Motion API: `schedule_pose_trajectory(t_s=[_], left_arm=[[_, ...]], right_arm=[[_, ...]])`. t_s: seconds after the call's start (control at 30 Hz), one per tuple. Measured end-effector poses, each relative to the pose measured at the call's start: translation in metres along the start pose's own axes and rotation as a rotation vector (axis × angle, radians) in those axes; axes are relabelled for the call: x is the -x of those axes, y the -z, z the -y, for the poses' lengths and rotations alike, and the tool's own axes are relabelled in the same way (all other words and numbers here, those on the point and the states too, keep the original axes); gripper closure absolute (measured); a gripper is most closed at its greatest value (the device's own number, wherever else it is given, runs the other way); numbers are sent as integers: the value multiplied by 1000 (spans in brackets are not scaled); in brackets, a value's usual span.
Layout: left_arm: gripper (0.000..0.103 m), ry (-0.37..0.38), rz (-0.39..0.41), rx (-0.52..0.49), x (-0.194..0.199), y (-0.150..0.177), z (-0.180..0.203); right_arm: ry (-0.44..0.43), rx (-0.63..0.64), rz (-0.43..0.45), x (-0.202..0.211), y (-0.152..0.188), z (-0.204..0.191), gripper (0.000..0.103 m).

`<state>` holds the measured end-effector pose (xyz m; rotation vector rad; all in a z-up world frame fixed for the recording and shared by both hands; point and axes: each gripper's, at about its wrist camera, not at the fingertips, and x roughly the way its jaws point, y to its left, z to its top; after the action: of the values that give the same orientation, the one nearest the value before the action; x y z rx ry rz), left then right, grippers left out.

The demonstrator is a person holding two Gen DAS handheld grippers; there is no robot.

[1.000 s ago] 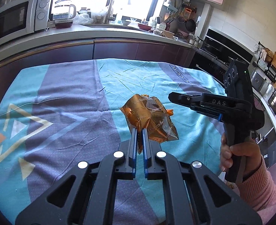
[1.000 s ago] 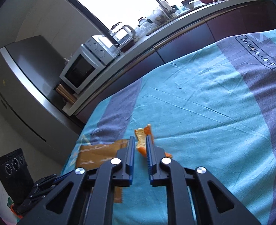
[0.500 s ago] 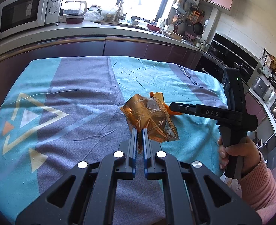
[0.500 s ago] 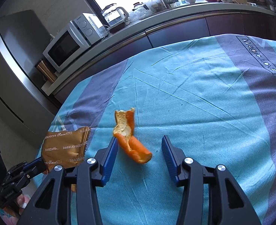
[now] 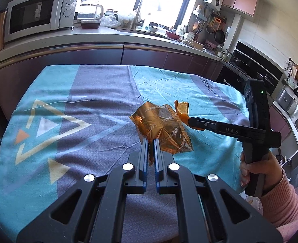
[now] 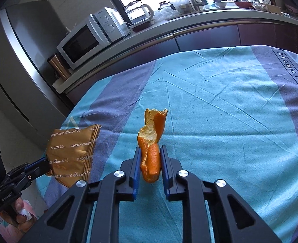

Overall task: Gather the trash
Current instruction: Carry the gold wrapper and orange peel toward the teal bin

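Peel [image 6: 151,158], orange, stands upright at centre frame in the right wrist view, pinched low between the right gripper [image 6: 150,162] jaws, which have just been closing onto it. Wrapper [image 6: 72,156], gold foil, lower left of that view, clamped at one edge by the left gripper [image 5: 151,149], jaws shut tight. Teal-and-grey cloth [image 6: 219,121] beneath both. Microwave [image 6: 88,40] on counter, upper left.

The snack wrapper [image 5: 163,129] is glossy, crinkled gold foil, probably metallised plastic. The orange peel [image 6: 152,141] has a waxy outer skin and matt, rough pith. Creased matt cloth [image 6: 230,111] covers the worktop. Matt black plastic fingers [image 6: 165,162] carry shiny metal rivets [image 6: 119,173]; the fridge [image 6: 17,46] looks brushed steel
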<state>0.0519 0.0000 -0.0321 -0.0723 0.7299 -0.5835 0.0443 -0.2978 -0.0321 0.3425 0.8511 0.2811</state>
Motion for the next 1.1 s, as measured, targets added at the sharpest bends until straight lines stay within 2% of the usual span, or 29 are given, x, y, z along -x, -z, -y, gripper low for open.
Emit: schedule_pose_trajectory(t_s=[0.43,1.1], left_arm=[[97,-34,35,22,22,3,-14],[97,-124,88,97,66,13,-61]], right_arm=[[-119,79,43,13,-2,-51,86],[-211,142,12,-9,2,-102,86]])
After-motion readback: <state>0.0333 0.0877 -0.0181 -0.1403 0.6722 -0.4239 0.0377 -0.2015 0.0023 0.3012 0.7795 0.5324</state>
